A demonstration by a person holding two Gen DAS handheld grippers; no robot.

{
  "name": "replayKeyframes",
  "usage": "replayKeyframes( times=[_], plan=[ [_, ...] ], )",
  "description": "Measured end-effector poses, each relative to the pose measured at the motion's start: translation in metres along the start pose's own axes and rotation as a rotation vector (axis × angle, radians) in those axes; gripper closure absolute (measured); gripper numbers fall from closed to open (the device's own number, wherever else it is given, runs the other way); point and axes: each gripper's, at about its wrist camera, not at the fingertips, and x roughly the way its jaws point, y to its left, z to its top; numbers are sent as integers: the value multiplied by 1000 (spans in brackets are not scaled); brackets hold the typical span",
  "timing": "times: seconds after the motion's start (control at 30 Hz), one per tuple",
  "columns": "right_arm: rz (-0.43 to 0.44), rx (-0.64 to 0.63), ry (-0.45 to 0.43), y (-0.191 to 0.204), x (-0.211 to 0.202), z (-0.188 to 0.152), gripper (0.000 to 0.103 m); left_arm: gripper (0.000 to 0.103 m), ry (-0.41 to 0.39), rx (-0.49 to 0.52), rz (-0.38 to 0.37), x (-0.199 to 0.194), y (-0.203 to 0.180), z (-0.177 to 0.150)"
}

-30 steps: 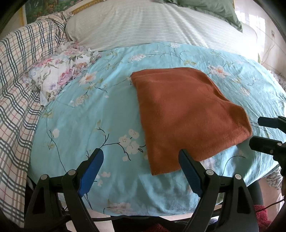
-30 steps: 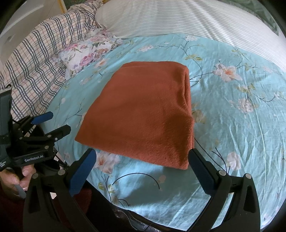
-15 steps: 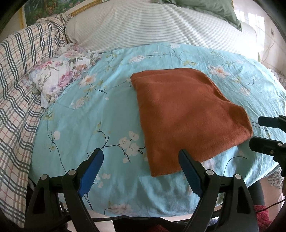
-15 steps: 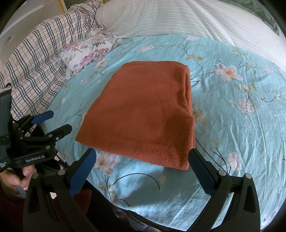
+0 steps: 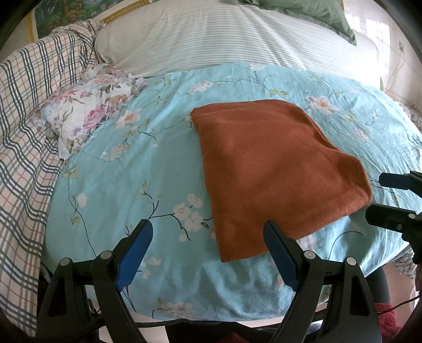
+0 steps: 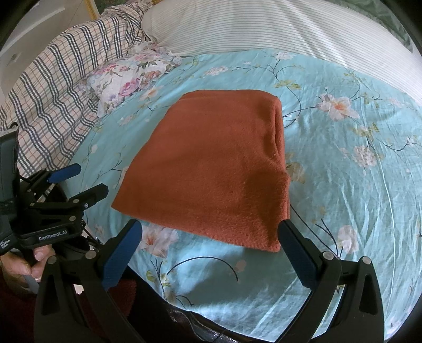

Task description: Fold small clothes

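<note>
A rust-orange cloth [image 5: 274,168] lies folded flat on the turquoise floral sheet [image 5: 137,171]; it also shows in the right wrist view [image 6: 211,168], with a thick folded edge on its right side. My left gripper [image 5: 208,232] is open and empty, just short of the cloth's near left corner; it also shows at the left of the right wrist view [image 6: 87,179]. My right gripper [image 6: 211,234] is open and empty at the cloth's near edge; its fingers [image 5: 390,198] show at the right of the left wrist view, beside the cloth's right corner.
A flowered cloth bundle [image 5: 84,113] lies at the back left of the sheet. A checked blanket [image 5: 23,132] covers the left side. A striped pillow [image 5: 224,37] lies behind, with a green pillow [image 5: 303,13] beyond it. The bed's front edge is just below both grippers.
Almost nothing has moved. The left wrist view has shifted very slightly; both grippers stay open and the cloth lies as before.
</note>
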Motion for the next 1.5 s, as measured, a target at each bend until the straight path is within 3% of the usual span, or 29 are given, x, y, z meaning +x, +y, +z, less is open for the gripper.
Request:
replayKeyframes(
  times=[1.5],
  plan=[
    [-3,5,-1,6,0,-1,1,17,-13,16,9,0,-2,5]
  ],
)
